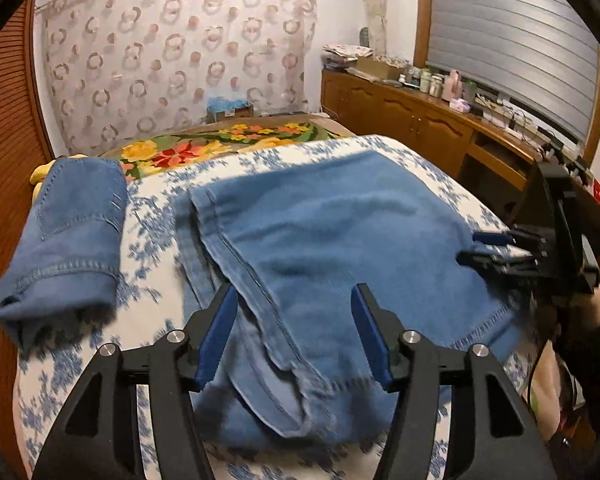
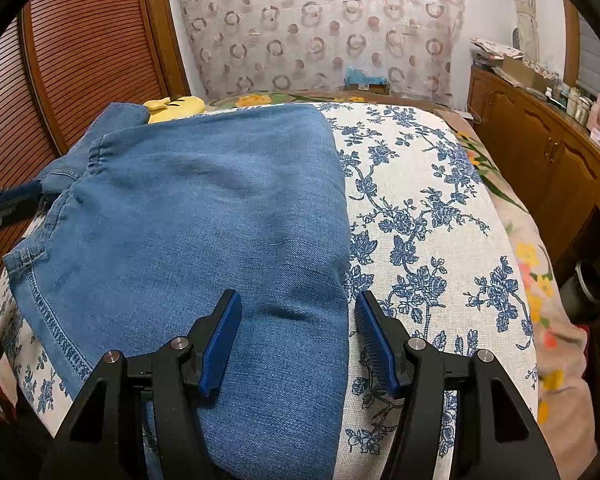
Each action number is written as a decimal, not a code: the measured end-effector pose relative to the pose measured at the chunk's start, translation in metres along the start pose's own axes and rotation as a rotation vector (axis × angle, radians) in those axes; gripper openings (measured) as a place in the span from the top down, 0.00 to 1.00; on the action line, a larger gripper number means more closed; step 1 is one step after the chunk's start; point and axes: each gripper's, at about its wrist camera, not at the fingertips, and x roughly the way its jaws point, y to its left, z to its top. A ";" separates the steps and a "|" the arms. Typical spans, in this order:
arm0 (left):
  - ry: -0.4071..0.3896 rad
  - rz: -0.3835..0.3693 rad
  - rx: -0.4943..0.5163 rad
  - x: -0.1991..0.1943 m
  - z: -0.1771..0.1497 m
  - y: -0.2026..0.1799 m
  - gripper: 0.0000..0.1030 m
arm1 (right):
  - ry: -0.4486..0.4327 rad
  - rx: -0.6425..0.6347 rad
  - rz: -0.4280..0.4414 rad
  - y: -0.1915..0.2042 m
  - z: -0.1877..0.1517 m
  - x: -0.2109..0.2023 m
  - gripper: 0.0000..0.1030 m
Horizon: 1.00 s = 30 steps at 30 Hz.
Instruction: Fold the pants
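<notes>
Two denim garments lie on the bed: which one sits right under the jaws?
The larger, lighter blue pants in the middle of the bed. The darker folded denim piece lies apart at the left edge, near the yellow toy.

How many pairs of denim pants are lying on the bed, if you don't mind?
2: the folded pants between the grippers, and a finished folded pair at the bed's left edge. Others may be hidden.

Matt blue denim pants (image 2: 204,216)
</notes>
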 end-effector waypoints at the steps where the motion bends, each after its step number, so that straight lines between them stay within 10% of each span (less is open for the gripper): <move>1: 0.002 -0.003 0.001 0.000 -0.002 -0.002 0.42 | 0.000 0.000 0.000 0.000 0.000 0.000 0.40; 30: 0.017 -0.011 -0.056 0.012 -0.046 0.006 0.41 | 0.011 -0.003 0.028 -0.006 0.004 0.002 0.46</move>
